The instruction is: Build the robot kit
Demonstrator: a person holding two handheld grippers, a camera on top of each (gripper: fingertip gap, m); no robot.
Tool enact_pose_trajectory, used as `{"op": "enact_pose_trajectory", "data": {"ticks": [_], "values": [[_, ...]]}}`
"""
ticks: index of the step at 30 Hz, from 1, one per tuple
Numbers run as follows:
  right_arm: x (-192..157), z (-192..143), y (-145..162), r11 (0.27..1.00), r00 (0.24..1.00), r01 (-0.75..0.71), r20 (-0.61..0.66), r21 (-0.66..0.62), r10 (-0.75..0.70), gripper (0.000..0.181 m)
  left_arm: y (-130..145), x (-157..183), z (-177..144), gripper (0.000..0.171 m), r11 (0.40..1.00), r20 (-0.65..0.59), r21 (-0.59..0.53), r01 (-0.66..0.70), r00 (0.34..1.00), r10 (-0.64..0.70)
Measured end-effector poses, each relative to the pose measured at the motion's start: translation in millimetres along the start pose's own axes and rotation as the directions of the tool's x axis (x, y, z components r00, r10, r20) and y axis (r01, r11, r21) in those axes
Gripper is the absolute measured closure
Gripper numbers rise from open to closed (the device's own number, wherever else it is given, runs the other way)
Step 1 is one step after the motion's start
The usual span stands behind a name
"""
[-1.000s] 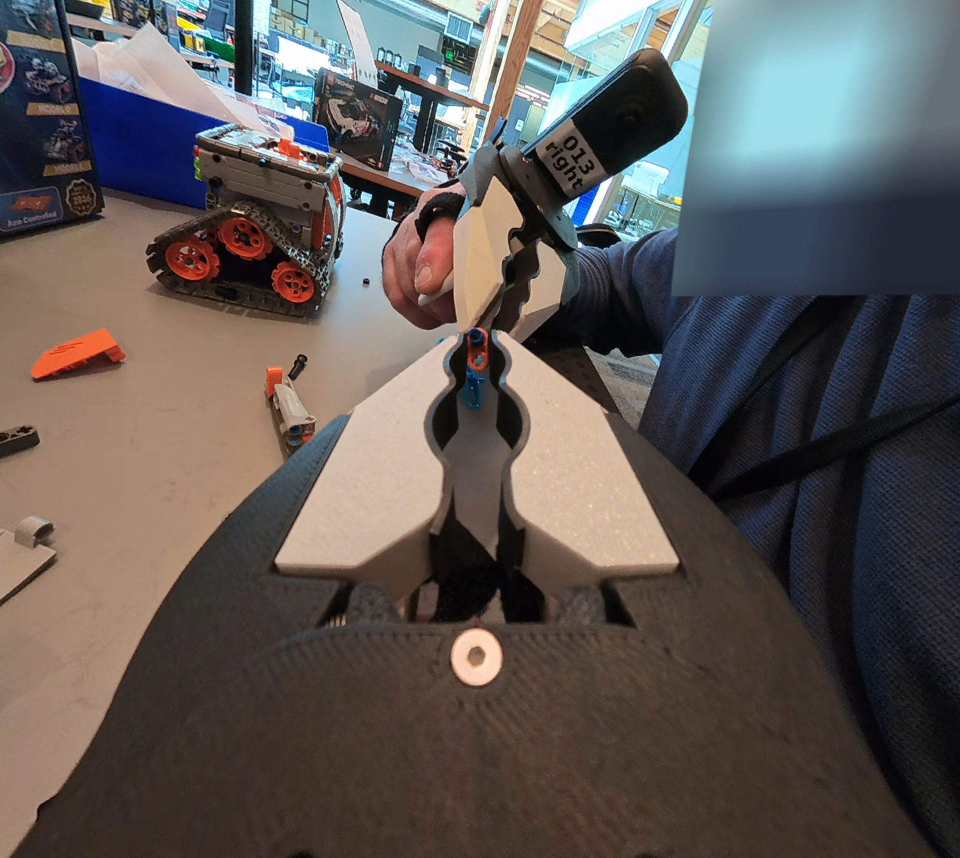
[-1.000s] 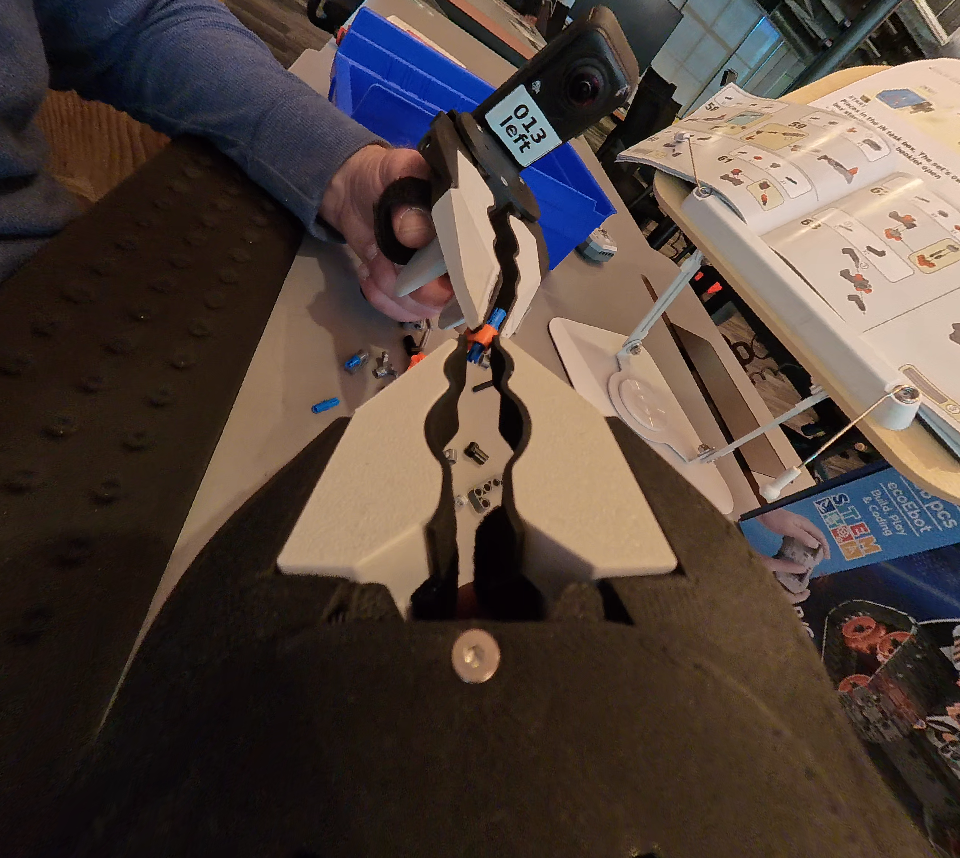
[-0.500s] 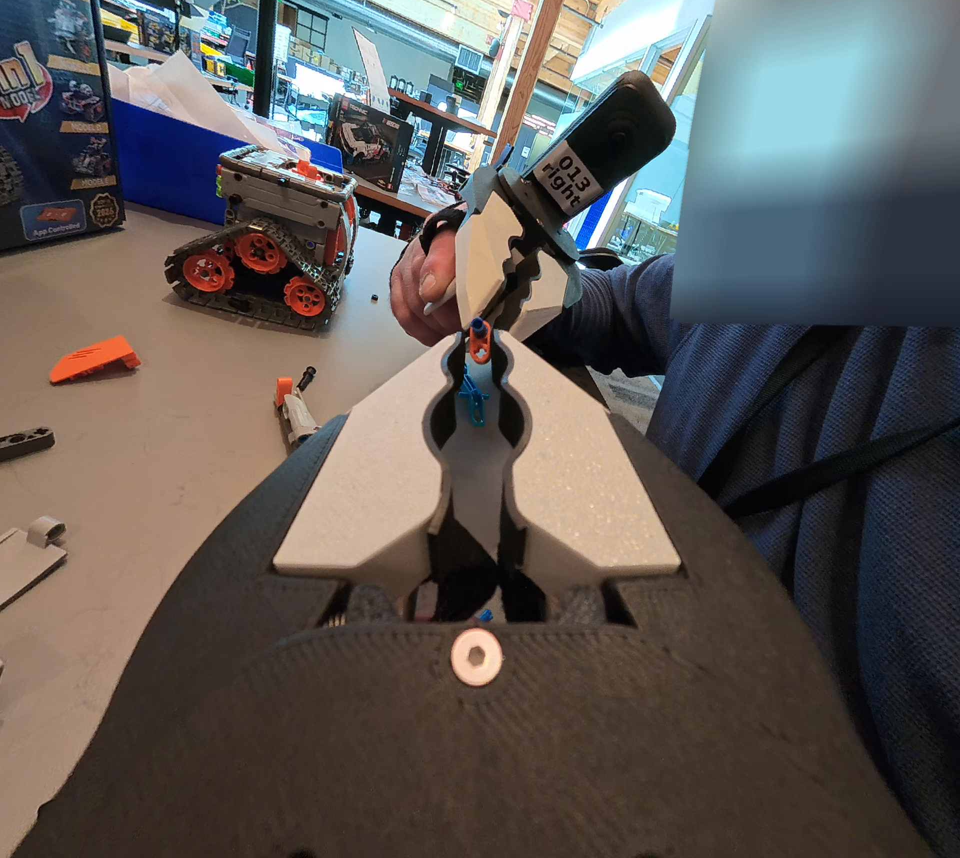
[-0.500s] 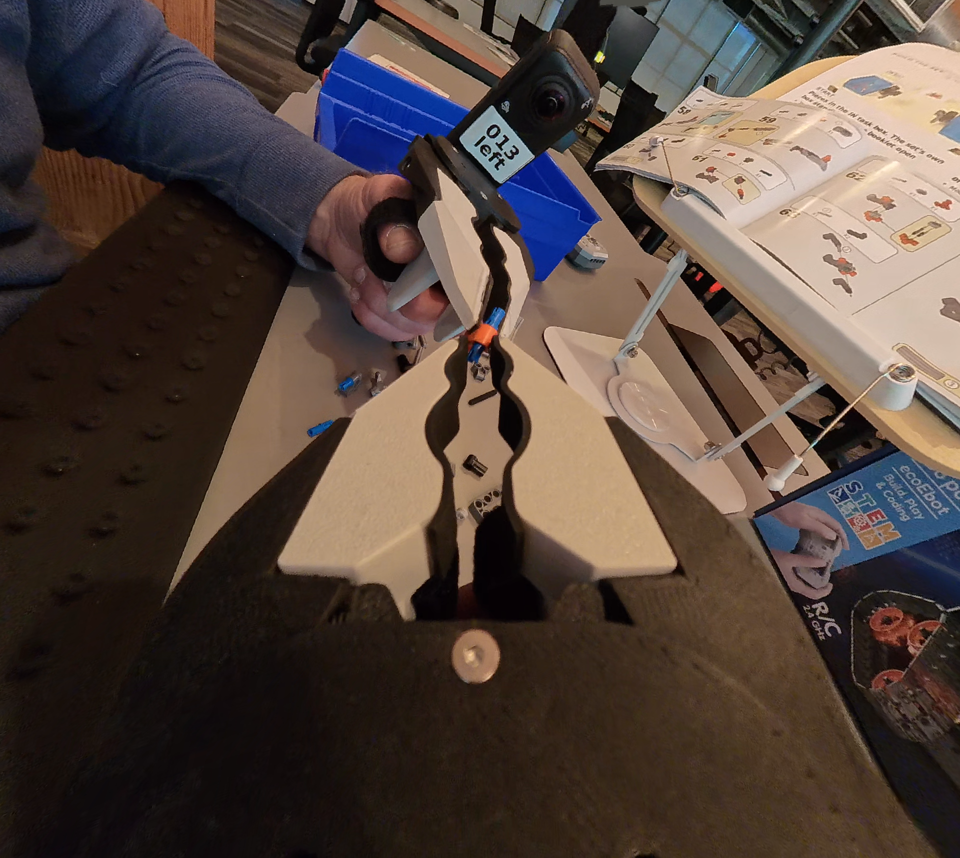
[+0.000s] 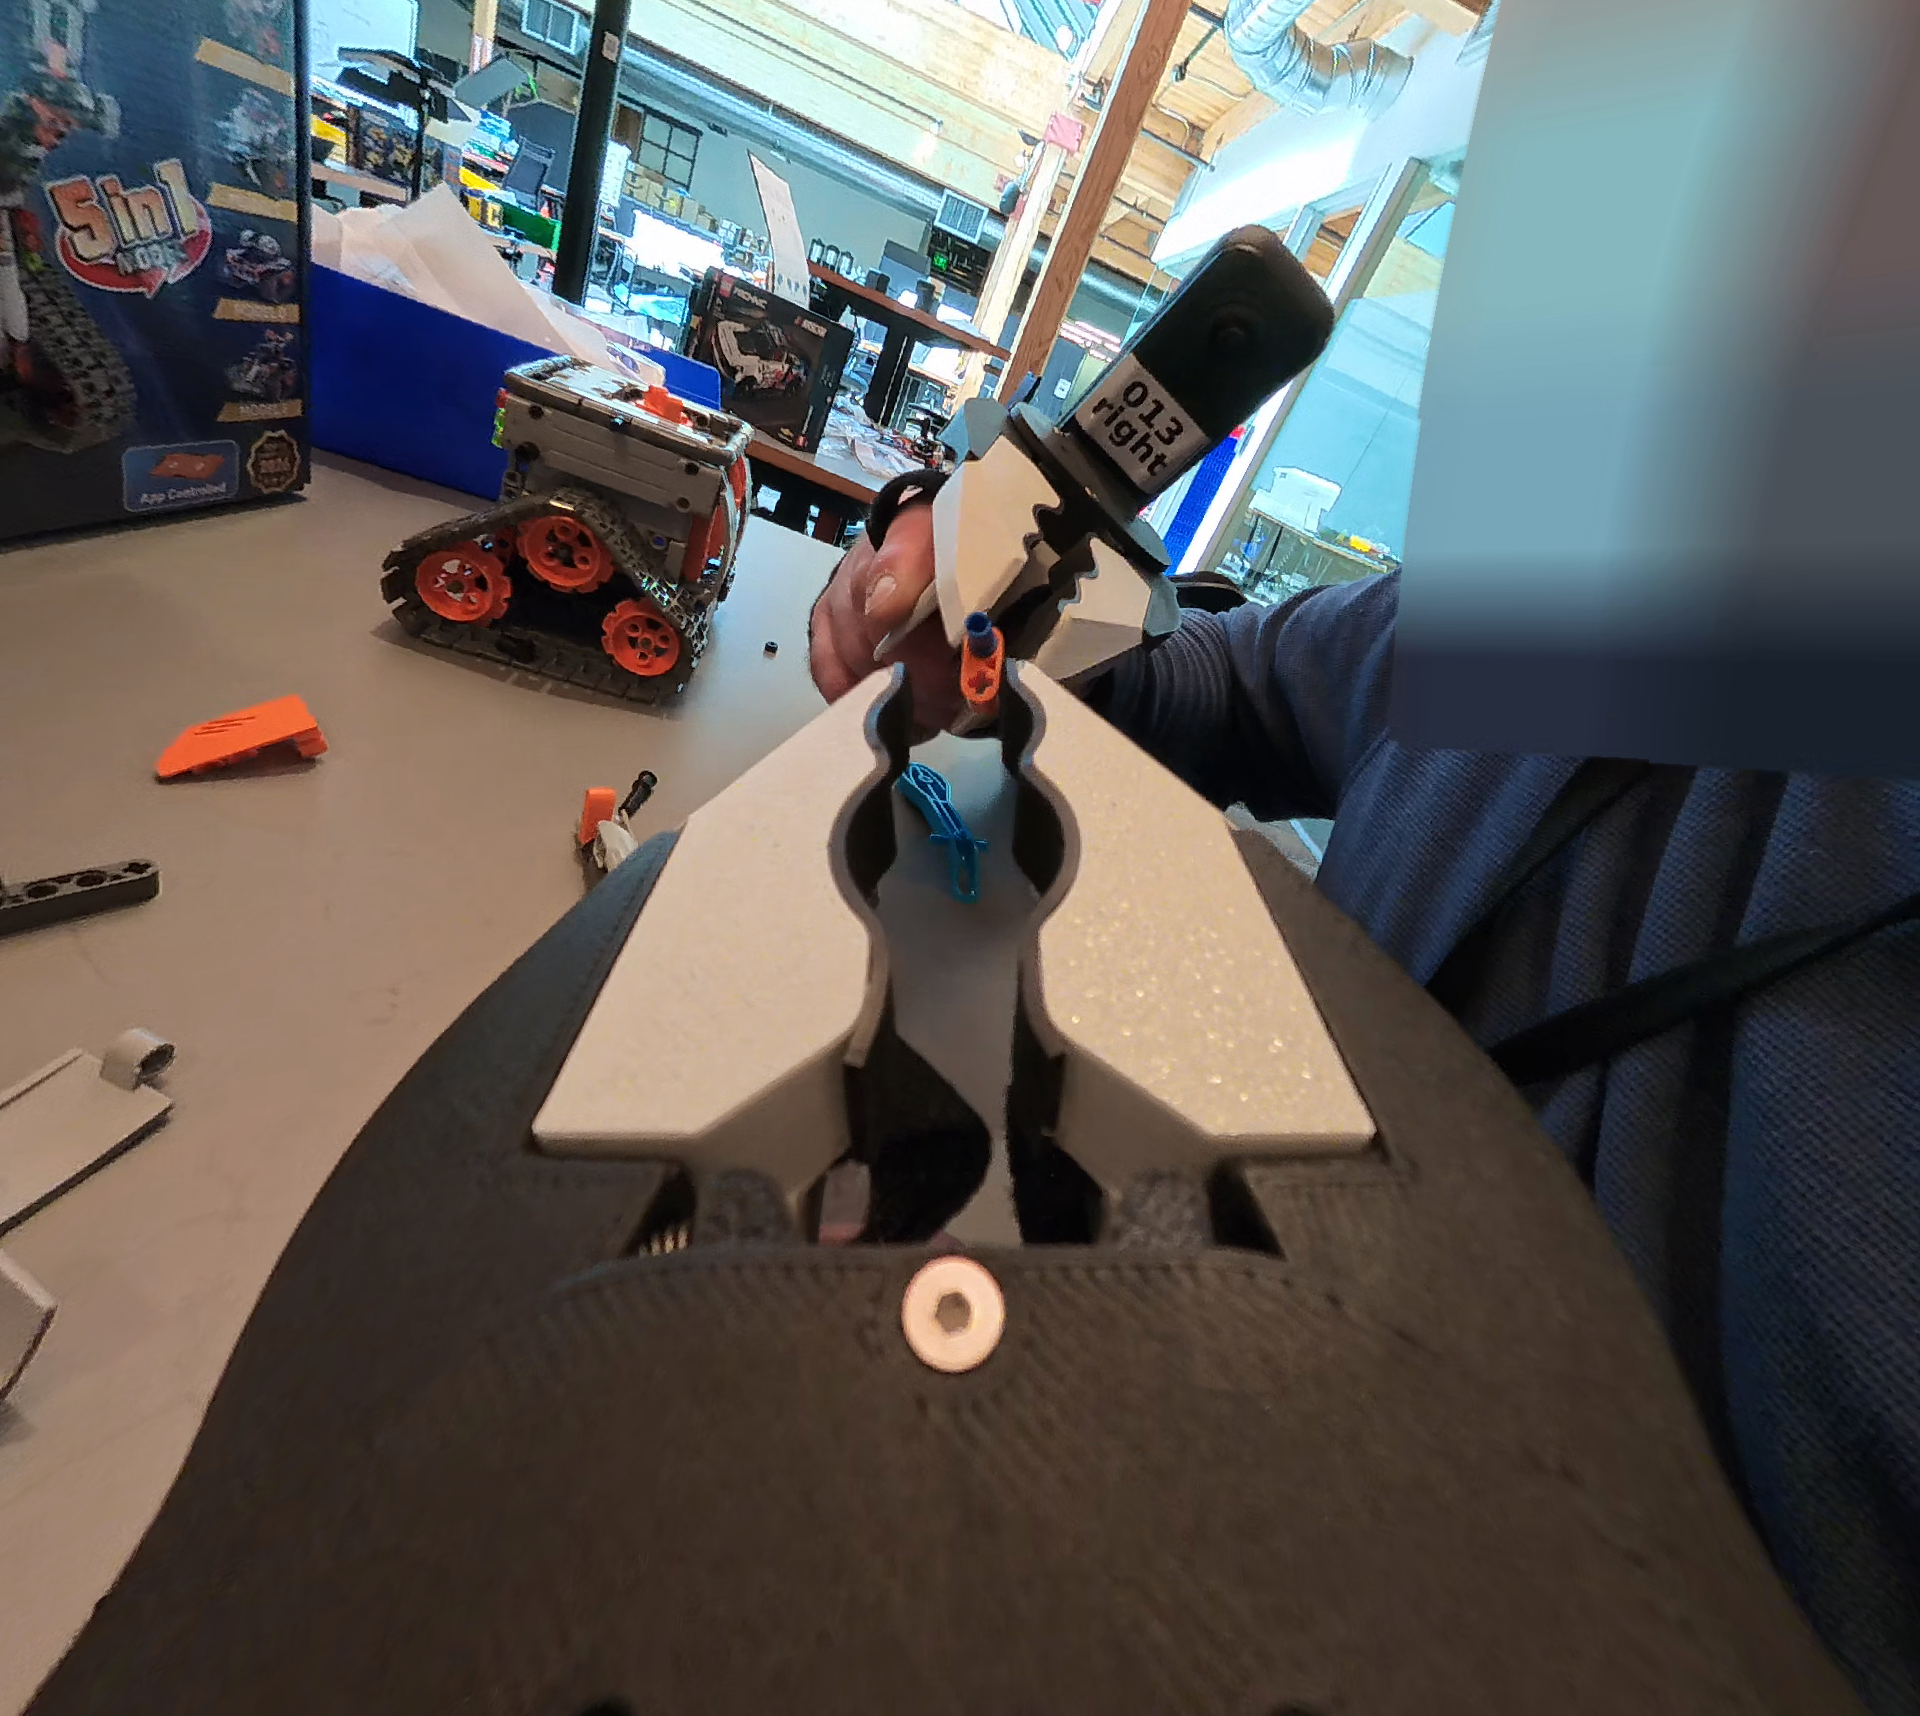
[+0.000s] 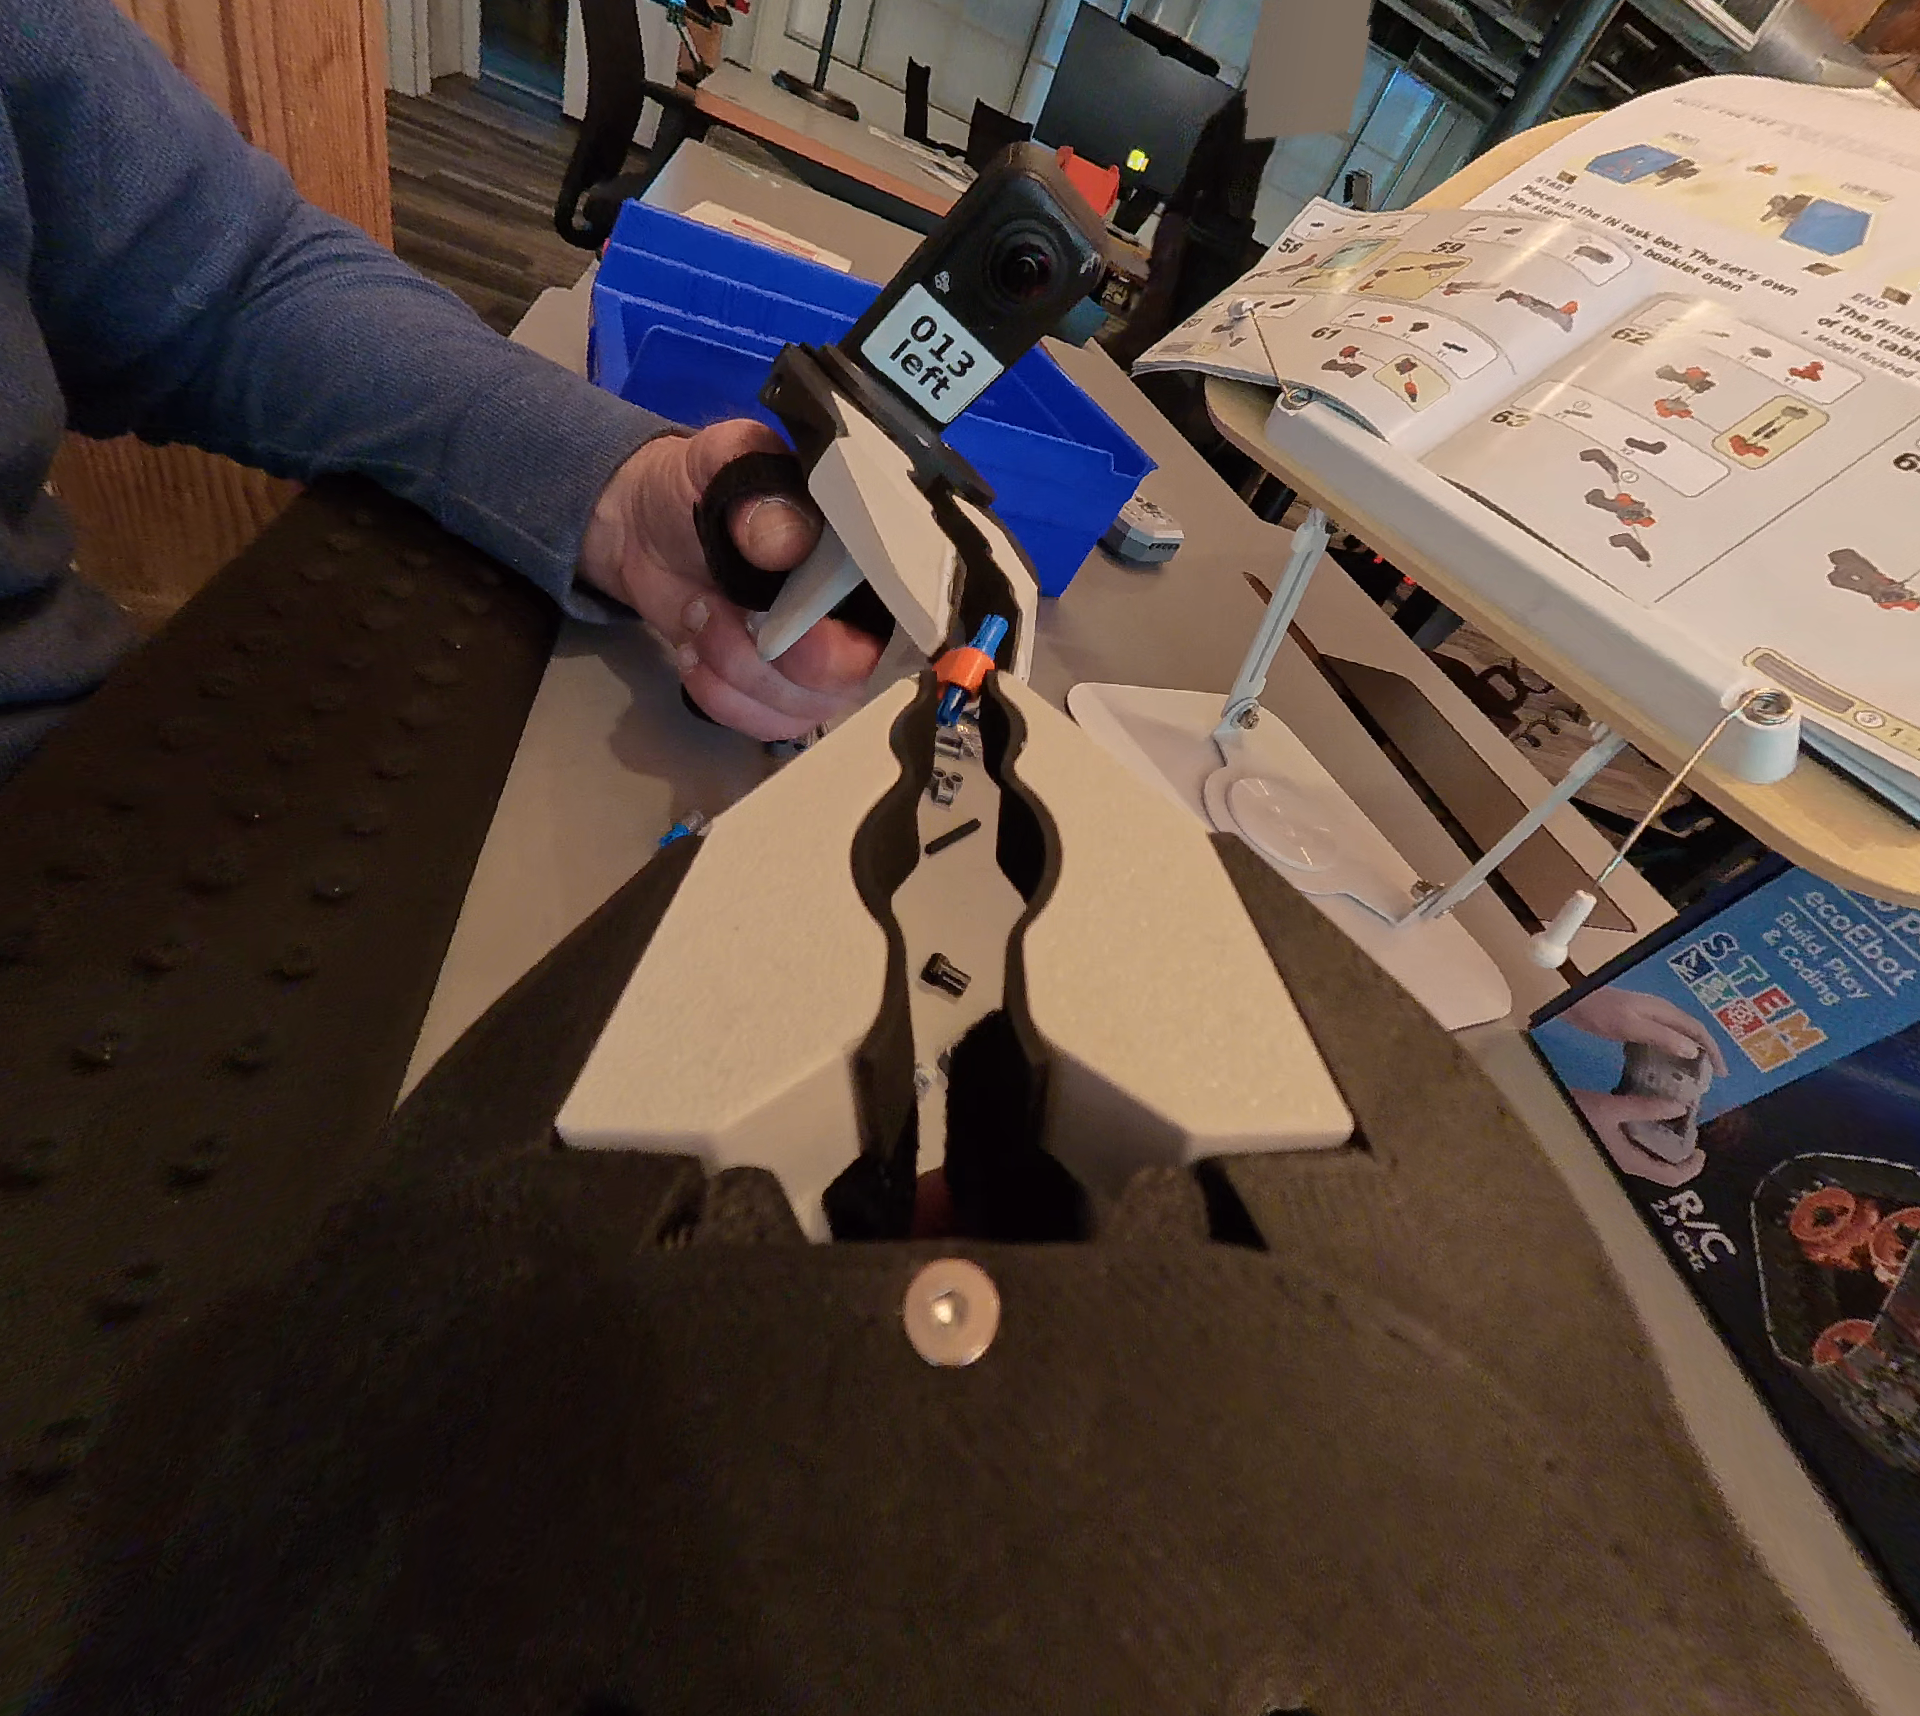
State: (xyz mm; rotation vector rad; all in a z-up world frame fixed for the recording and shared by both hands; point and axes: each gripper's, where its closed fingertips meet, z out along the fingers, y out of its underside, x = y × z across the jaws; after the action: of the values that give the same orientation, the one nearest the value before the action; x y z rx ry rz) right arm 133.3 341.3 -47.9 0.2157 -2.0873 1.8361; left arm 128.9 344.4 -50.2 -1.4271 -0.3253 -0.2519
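While an orange connector (image 6: pixel 958 667) with a blue pin is pinched at the right gripper's (image 6: pixel 951 698) tips, the left gripper (image 5: pixel 954 702) is kept narrowly parted beside it, above the tabletop (image 5: pixel 312 897).

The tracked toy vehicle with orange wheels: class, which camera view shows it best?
The left wrist view. The tracked vehicle stands whole on the grey table, left of the gripper. The right wrist view does not show it, only a picture of such a vehicle on a box.

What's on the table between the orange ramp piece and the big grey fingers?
A small white-and-orange part with a black pin, between the orange ramp piece and the fingers of the left gripper. The left wrist view shows it.
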Motion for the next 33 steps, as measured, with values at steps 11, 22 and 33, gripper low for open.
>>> {"op": "enact_pose_trajectory", "data": {"ticks": [11, 22, 33], "values": [[5.9, -6.0, -2.5, 0.998, 0.998, -0.063, 0.008, 0.016, 0.063, 0.176, -5.7, -11.7, -7.4, 0.159, 0.999, 0.076, 0.014, -0.048, 0.996, 0.047], [0.7, -13.6, 27.2, 0.974, 0.98, -0.144, 0.114, -0.173, 0.165, 0.176, 13.6, -25.9, -10.7, 0.158, 0.898, 0.24, -0.27, -0.346, 0.879, 0.411], [-15.3, -21.7, 34.1, 0.92, 0.89, -0.301, 0.272, -0.251, 0.365, 0.176, 24.2, -10.0, 2.1, 0.149, 0.569, 0.172, -0.433, -0.699, 0.556, 0.813]]}}
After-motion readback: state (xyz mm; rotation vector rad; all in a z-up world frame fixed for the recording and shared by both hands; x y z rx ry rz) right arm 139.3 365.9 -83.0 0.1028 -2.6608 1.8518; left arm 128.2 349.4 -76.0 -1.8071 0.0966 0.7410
